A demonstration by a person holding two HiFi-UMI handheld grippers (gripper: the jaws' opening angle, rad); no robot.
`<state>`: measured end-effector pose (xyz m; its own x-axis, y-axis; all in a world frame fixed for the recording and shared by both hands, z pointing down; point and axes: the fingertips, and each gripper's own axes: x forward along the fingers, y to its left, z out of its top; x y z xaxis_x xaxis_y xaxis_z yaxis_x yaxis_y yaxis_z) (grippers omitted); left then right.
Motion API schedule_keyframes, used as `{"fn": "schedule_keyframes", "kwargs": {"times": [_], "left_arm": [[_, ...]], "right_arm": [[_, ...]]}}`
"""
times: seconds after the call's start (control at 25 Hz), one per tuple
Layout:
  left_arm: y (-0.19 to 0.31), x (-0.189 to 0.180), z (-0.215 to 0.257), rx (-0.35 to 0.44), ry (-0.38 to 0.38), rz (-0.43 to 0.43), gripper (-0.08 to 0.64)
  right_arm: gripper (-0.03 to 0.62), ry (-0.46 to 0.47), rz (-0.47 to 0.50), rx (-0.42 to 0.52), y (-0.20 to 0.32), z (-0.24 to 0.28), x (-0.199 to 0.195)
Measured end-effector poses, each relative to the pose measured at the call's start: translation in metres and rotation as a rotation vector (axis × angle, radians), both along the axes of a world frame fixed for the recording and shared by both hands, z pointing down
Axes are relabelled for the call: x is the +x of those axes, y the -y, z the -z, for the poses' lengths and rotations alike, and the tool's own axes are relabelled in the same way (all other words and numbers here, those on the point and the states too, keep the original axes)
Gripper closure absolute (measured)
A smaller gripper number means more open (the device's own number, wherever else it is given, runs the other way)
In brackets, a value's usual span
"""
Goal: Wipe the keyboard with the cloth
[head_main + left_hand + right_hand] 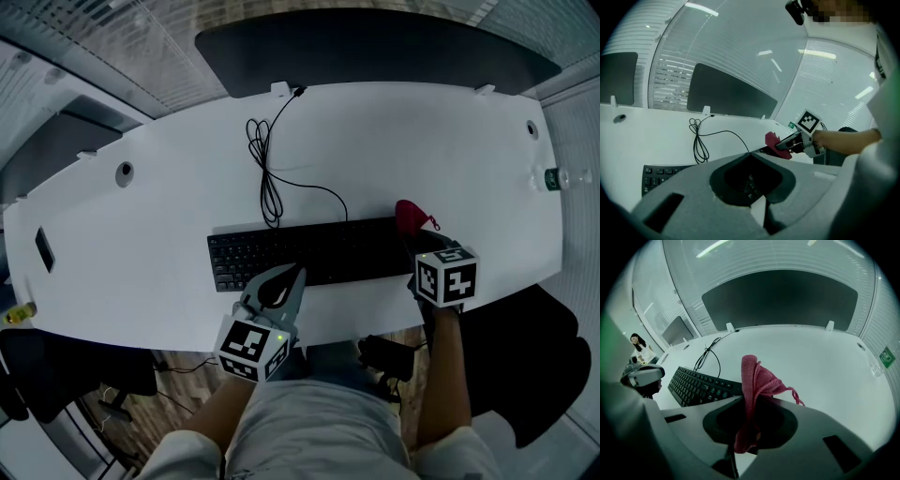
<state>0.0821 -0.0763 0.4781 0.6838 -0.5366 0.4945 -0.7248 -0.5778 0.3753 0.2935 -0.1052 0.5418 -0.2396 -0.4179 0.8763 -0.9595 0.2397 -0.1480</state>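
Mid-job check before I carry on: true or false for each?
1. The right gripper has the red cloth clamped in its jaws. True.
2. The left gripper is gripping the cable. False: its jaws are together on nothing, above the near edge of the keyboard. The cable lies looped on the table behind the keyboard.
3. The cloth is at the keyboard's right end. True.
4. The cable runs off the near edge of the table. False: it runs from the keyboard to the far edge.
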Motion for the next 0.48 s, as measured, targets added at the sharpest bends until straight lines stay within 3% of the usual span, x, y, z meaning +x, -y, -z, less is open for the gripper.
{"fn": "schedule_keyframes", "kwargs": {"times": [0.48], "left_arm": [[-0.006, -0.041, 0.000, -0.001, 0.006, 0.056, 0.549]], "right_arm": [[0.531, 0.052, 0.070, -0.008, 0.007, 0.000, -0.064]]}}
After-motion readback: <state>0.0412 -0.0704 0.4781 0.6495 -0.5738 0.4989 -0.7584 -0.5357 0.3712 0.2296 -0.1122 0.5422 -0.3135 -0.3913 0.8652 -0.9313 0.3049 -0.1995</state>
